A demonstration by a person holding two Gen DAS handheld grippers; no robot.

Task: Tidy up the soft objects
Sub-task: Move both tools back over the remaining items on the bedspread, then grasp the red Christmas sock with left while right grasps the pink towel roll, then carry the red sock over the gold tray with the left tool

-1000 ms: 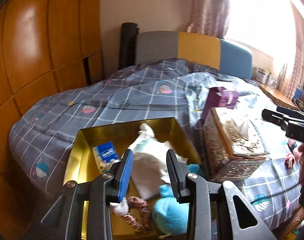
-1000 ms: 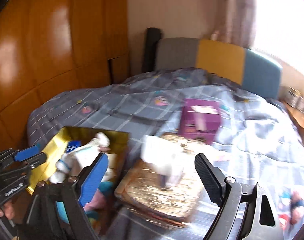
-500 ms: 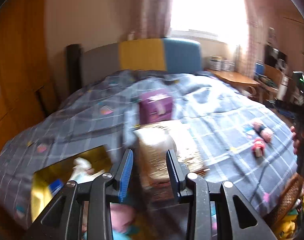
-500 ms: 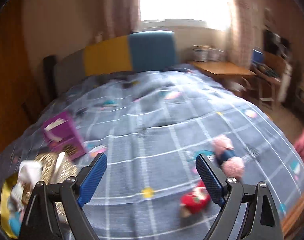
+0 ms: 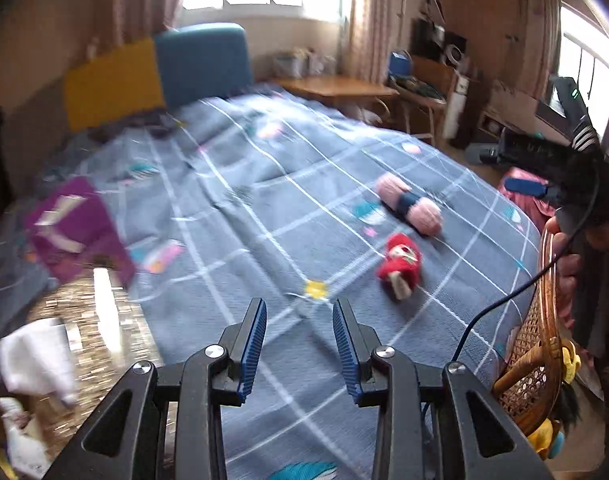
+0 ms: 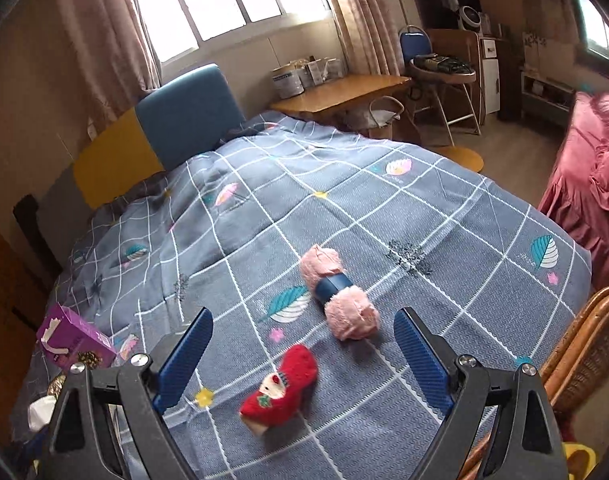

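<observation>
Soft toys first: red plush sock [image 6: 280, 390] and pink yarn skein [image 6: 338, 294] w/ a dark-blue band lie loose on the grey checked bedspread [image 6: 424, 216], near the bed's foot-end corner, just beside each other but apart. Both sit fwd of our right gripper [image 6: 304, 360]; the sock is lower in the right wrist view, roughly between the finger lines, the skein a bit beyond and to the right.

Step in hand, as we read it: approach for the next pickup. Nothing is grabbed yet. Right gripper's jaws stand wide w/ nothing between the pads. Left gripper [image 5: 298, 344] has its jaws at a narrow gap, also w/ nothing in them, hanging over bare bedspread, well short of the toys.

Next move probably calls for: drop the right gripper over the sock, straddle it across the narrow way, close gently since plush squashes and can slip out. Then it has to go back leftwards, where the purple box [image 6: 74, 342] and the gold tissue box [image 5: 84, 320] show at the frame edge.

Vs a sec ago: both views then faced the wardrobe side, w/ the gold tray of sorted soft bits right under our left gripper and the tissue box under the right. Now we've swung both across to the window side; the tray is out of frame, toys are centred. Right jaws look about as wide as then; left gap unchanged. Left view is smeared on its left side.
</observation>
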